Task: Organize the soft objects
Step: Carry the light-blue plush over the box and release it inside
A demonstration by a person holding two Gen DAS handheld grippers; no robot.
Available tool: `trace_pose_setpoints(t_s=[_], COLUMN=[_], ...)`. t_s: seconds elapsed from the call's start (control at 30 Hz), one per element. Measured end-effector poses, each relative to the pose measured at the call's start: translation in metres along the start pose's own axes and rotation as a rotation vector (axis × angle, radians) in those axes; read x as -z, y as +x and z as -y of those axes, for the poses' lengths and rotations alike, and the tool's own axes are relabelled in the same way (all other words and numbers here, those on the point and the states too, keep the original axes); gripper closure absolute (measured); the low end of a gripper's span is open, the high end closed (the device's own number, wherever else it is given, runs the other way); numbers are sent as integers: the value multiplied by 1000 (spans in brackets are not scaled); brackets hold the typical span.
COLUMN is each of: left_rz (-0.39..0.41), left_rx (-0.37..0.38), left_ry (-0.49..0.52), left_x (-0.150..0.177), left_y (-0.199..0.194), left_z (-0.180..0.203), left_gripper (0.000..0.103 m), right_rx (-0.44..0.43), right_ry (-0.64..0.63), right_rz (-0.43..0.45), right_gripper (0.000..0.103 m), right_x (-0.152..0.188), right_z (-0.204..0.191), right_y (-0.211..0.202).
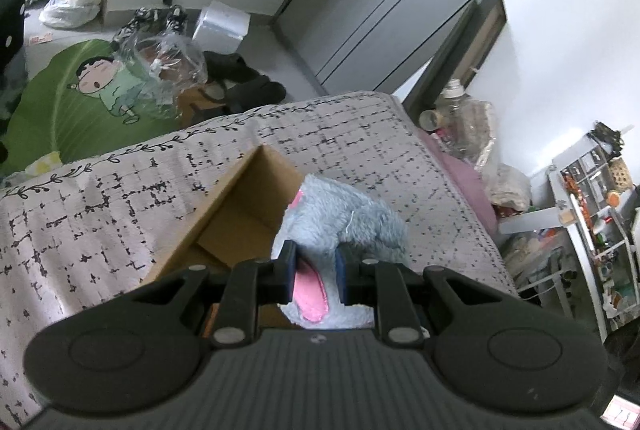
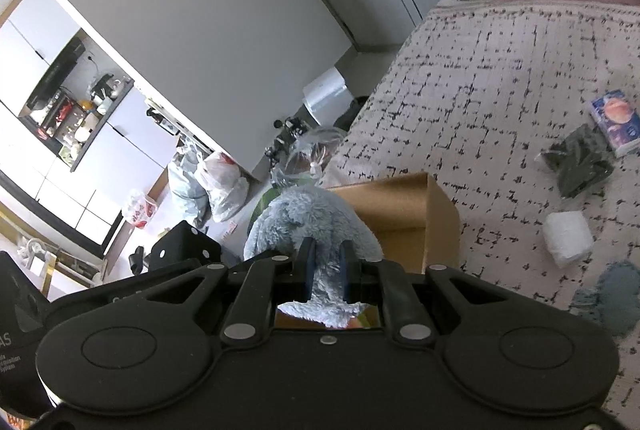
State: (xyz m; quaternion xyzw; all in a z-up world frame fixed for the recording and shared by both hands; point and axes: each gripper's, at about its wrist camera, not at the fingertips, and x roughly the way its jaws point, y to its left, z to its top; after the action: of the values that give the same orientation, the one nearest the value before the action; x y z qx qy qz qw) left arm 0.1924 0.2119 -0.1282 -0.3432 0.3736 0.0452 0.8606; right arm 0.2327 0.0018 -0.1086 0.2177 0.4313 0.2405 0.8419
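Now both grips clamped on grey plush toy [image 1: 352, 218]: my left gripper [image 1: 316, 270] on pink-lined ear, right gripper [image 2: 325, 272] on fur. Toy hangs at rim of cardboard box [image 1: 240, 214], opening just left of it on bed.

We see plush toy [image 1: 352, 218]: fluffy grey pile, smooth pink lining. Cardboard box [image 1: 240, 198]: matt brown. Bed cover [image 1: 100, 198]: quilted cloth. Hand-held gripper [image 1: 316, 270] bodies: matt black plastic.
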Motion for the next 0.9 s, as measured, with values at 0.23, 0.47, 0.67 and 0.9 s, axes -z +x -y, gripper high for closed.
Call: trace_pose_setpoints(t_s=[0.23, 0.47, 0.67, 0.9], left_rz=[-29, -53, -55, -40], left_rx=[-39, -75, -111, -134], left_ry=[-13, -25, -23, -25], left_x=[-5, -10, -11, -16], left_y=[22, 41, 48, 38], left_z=[-11, -19, -22, -16], left_gripper=[84, 84, 83, 79], right_rx=[18, 26, 35, 4], right_ry=[20, 43, 33, 36], right_rz=[-42, -73, -89, -77], right_gripper=[90, 90, 85, 84], right_x=[0, -1, 1, -3], right_z=[6, 14, 12, 12], right_y=[28, 51, 64, 51])
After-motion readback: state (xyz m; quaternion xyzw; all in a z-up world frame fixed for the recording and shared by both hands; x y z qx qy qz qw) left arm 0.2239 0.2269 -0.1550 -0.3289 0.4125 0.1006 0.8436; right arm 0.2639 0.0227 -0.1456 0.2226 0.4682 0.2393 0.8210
